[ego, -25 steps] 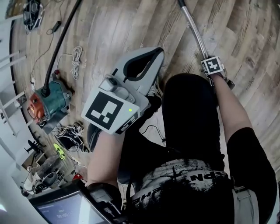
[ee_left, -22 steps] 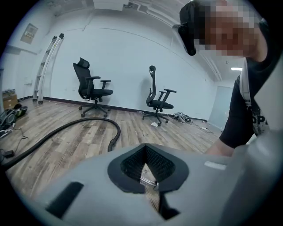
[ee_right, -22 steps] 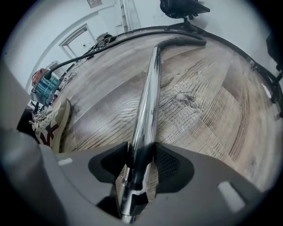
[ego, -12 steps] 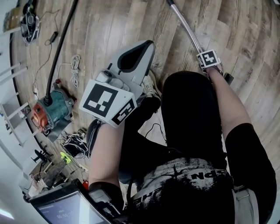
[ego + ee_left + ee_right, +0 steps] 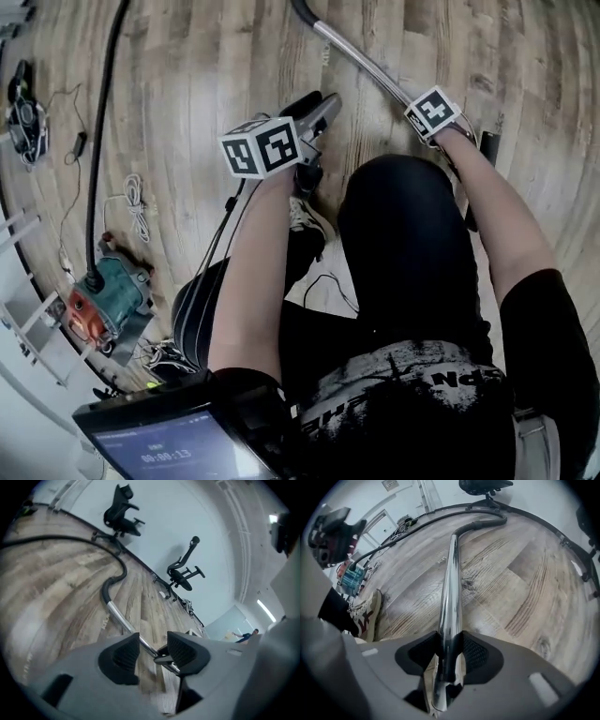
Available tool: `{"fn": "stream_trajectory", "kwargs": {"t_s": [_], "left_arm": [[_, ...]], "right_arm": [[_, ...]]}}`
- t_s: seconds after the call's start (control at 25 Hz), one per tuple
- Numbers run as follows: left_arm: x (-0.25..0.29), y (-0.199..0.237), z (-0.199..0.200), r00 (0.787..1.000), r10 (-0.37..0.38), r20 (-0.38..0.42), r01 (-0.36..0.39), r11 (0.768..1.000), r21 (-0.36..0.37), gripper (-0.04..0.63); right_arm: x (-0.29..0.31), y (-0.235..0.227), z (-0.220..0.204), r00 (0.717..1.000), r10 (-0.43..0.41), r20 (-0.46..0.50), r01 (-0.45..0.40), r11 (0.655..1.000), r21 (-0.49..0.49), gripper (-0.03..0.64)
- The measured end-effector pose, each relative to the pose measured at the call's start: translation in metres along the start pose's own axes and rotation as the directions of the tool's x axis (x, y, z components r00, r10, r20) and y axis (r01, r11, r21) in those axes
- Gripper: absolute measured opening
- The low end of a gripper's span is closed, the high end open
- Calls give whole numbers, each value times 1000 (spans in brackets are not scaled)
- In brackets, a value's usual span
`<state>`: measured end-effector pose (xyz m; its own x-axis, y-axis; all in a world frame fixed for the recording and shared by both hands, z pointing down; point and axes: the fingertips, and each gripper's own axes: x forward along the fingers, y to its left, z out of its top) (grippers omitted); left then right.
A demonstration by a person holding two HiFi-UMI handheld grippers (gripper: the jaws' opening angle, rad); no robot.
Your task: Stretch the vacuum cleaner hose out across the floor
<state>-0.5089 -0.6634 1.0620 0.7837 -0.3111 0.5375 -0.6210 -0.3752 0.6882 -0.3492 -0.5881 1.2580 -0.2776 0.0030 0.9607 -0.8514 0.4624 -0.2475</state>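
Observation:
The teal and red vacuum cleaner [image 5: 101, 300] stands at the left. Its black hose [image 5: 97, 150] runs up the picture, curves round on the wooden floor [image 5: 110, 585] and joins a chrome wand tube [image 5: 361, 61]. My right gripper [image 5: 450, 646] is shut on that tube; its jaws have just been closing, and the pads press it from both sides. My left gripper [image 5: 152, 644] hangs low over the floor near the tube. Its jaws have just been opening and hold nothing. The tube shows beyond the gap, clear of the pads.
Two office chairs [image 5: 123, 508] [image 5: 185, 571] stand by the far wall. Loose cables [image 5: 136, 206] and a small device [image 5: 23, 117] lie left of the hose. The person's shoe [image 5: 305, 217] is beside the left gripper. A screen [image 5: 178, 450] sits at the bottom.
The left gripper dropped from close to the camera down toward the floor and rolled over. The right gripper with the tube shifted slightly up the picture.

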Motion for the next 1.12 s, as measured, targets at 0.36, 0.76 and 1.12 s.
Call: {"fn": "stream_trajectory", "kwargs": {"t_s": [0.36,0.76,1.12], "left_arm": [[170,2,-74,980,-195,48,194,860,-472,256],[266,-28,-58,891,-242,383,450,578,-681,141],[253,-29,-39,896,-160,414,422,598,-681,140]], "right_arm": [[-74,-35,-19,998,-63,-12,62,995,-84,173],[-80,-44,-28,996,-80,-32,77,993,-92,173],[-49,-44,-39,992,-95,-87,72,970,-233,181]]}}
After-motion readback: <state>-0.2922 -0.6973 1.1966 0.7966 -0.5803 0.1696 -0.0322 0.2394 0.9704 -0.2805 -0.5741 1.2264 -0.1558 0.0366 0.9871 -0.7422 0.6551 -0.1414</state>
